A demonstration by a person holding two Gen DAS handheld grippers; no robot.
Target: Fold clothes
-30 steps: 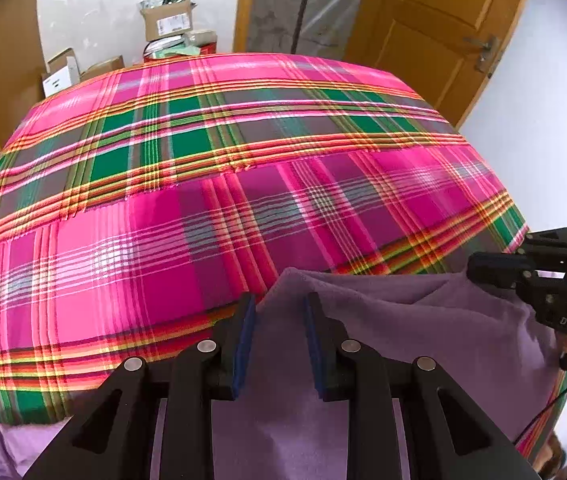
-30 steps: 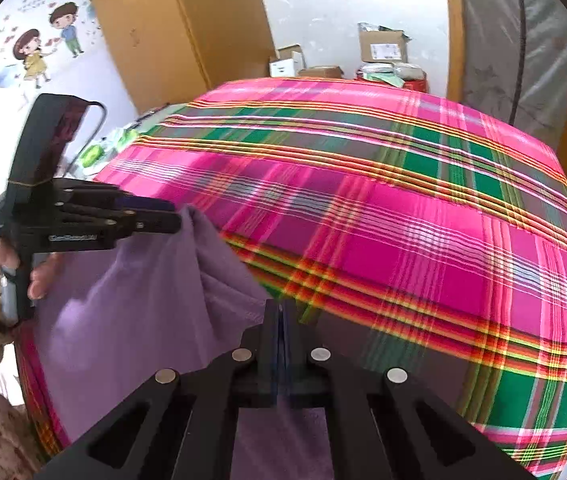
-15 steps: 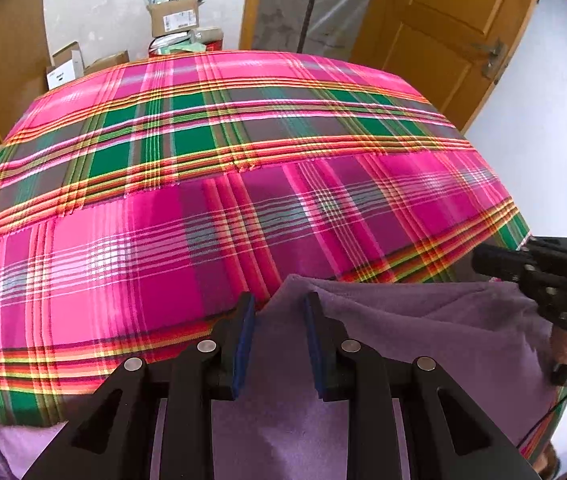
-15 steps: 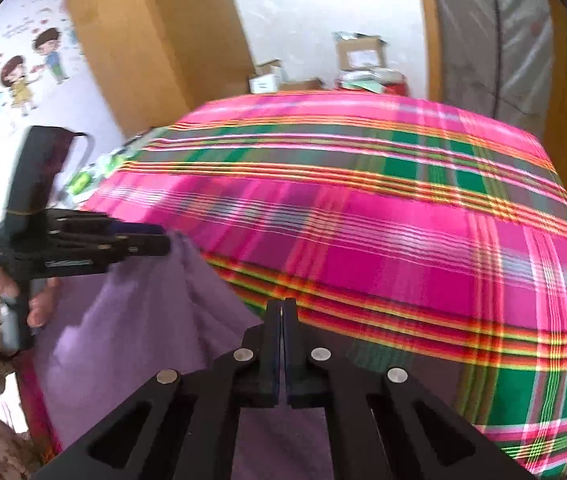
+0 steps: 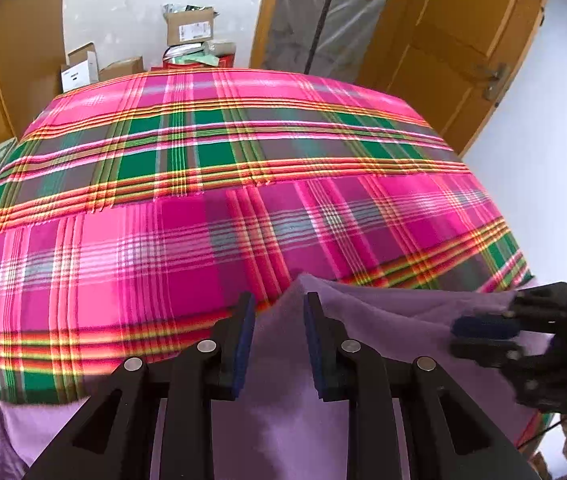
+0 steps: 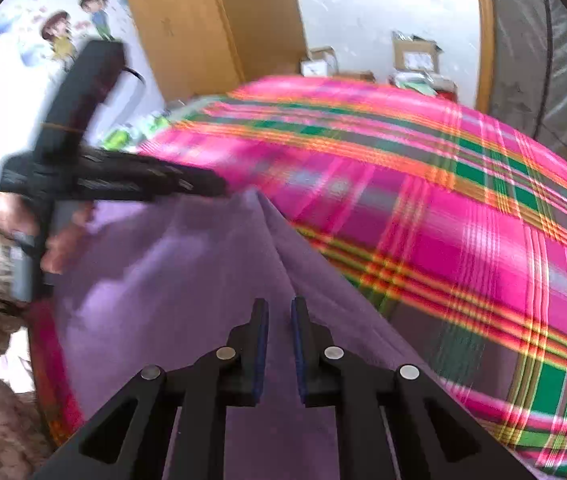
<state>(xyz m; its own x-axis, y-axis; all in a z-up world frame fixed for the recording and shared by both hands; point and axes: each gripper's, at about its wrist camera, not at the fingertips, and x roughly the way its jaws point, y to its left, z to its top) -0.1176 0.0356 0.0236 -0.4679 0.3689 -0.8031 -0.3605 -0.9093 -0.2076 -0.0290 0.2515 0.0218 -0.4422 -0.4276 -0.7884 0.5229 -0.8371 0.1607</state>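
Observation:
A purple cloth (image 5: 383, 320) lies at the near edge of a bed covered with a pink and green plaid sheet (image 5: 163, 240). My left gripper (image 5: 277, 304) is shut on a raised, bunched corner of it; the cloth fills the gap between the pads. From the right wrist view, the cloth (image 6: 163, 280) hangs from the left gripper (image 6: 219, 188) and forms a ridge running toward my right gripper (image 6: 279, 308). The right gripper's jaws are opening, with the ridge in the gap and the pads off it. In the left wrist view the right gripper (image 5: 457, 336) sits low on the right, over the cloth.
Cardboard boxes (image 5: 189, 28) stand against the far wall beyond the bed. A wooden door (image 5: 463, 40) is at the right, a wardrobe (image 6: 203, 20) at the left. A person's hand (image 6: 59, 252) holds the left gripper's handle at the bed's near left corner.
The right gripper's jaws, shut before, now stand apart. In the left wrist view the right gripper has moved down and leftward onto the cloth. The left gripper keeps its hold.

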